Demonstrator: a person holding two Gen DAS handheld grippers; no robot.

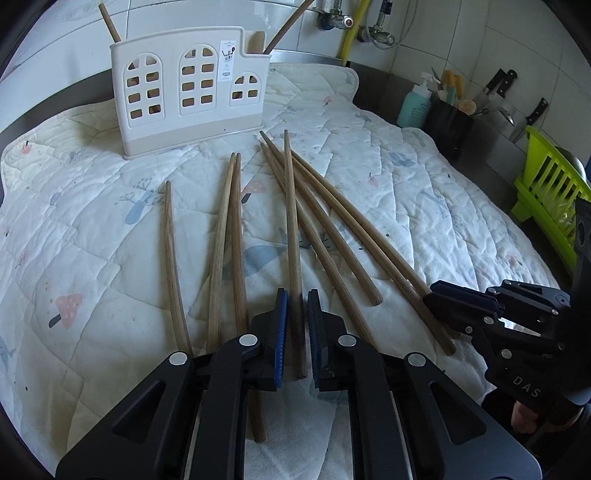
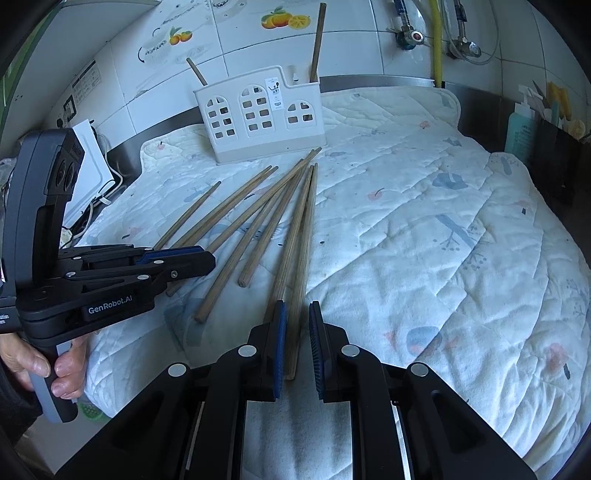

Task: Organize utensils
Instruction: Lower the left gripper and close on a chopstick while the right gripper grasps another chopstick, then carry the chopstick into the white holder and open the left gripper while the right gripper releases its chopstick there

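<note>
A quilted mat (image 1: 388, 177) is covering the counter, with a white utensil holder (image 1: 184, 96) standing at its far edge and already holding two chopsticks upright. Seven chopsticks (image 1: 325, 229) are still lying loose on the mat, long axes running from the holder toward the grippers. The left gripper (image 1: 295, 343) is pinching one chopstick's near end; the right gripper (image 2: 297, 343) is pinching another.

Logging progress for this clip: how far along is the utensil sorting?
Done: two wooden chopsticks stand in the white plastic window-cutout holder. In hand: left gripper and right gripper each clamp one chopstick. Left: those, plus loose chopsticks on the quilted cloth.
</note>
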